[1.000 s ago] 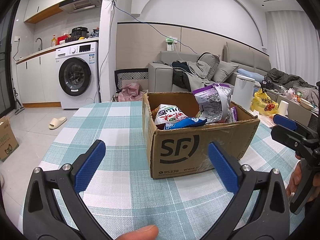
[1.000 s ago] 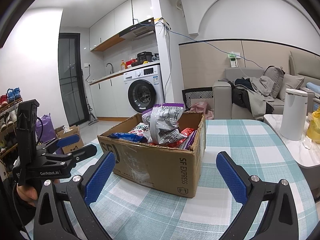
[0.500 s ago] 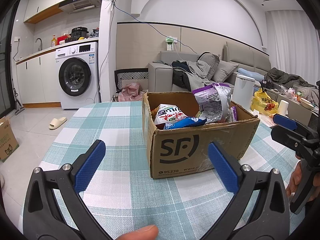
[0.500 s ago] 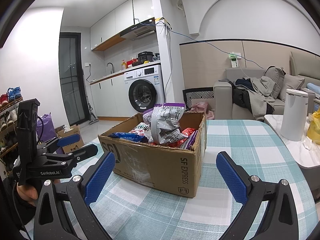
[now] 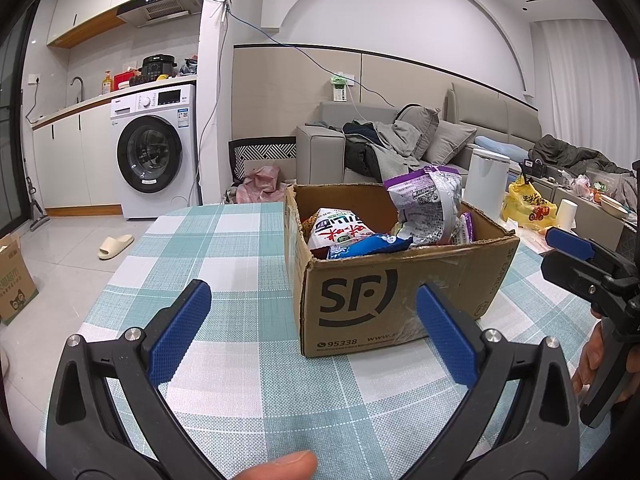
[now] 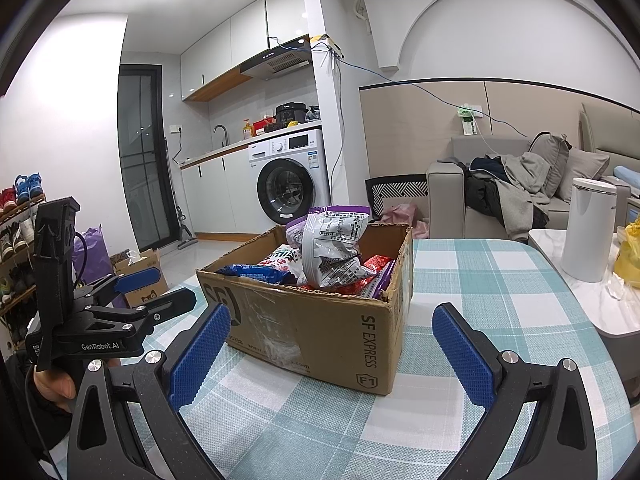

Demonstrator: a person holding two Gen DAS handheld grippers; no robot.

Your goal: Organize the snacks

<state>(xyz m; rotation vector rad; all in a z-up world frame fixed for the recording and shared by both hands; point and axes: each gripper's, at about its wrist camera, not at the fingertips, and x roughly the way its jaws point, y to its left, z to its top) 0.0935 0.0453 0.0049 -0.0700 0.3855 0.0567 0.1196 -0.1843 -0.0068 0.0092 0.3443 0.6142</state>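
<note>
A brown SF cardboard box (image 5: pixel 400 300) stands on the teal checked tablecloth (image 5: pixel 224 240), filled with snack bags. A purple-and-silver bag (image 5: pixel 428 204) sticks up highest; a white-and-red bag (image 5: pixel 340 232) and a blue bag (image 5: pixel 368 246) lie beside it. The box also shows in the right wrist view (image 6: pixel 320 320), with the purple-and-silver bag (image 6: pixel 332 248) on top. My left gripper (image 5: pixel 312 336) is open and empty, just short of the box front. My right gripper (image 6: pixel 332 352) is open and empty before the box corner.
A white bin (image 6: pixel 588 228) and a yellow bag (image 5: pixel 528 204) stand on a side table right of the table. The sofa (image 5: pixel 400 148) with clothes is behind. A washing machine (image 5: pixel 154 152) is at the back left. The table edge curves at left.
</note>
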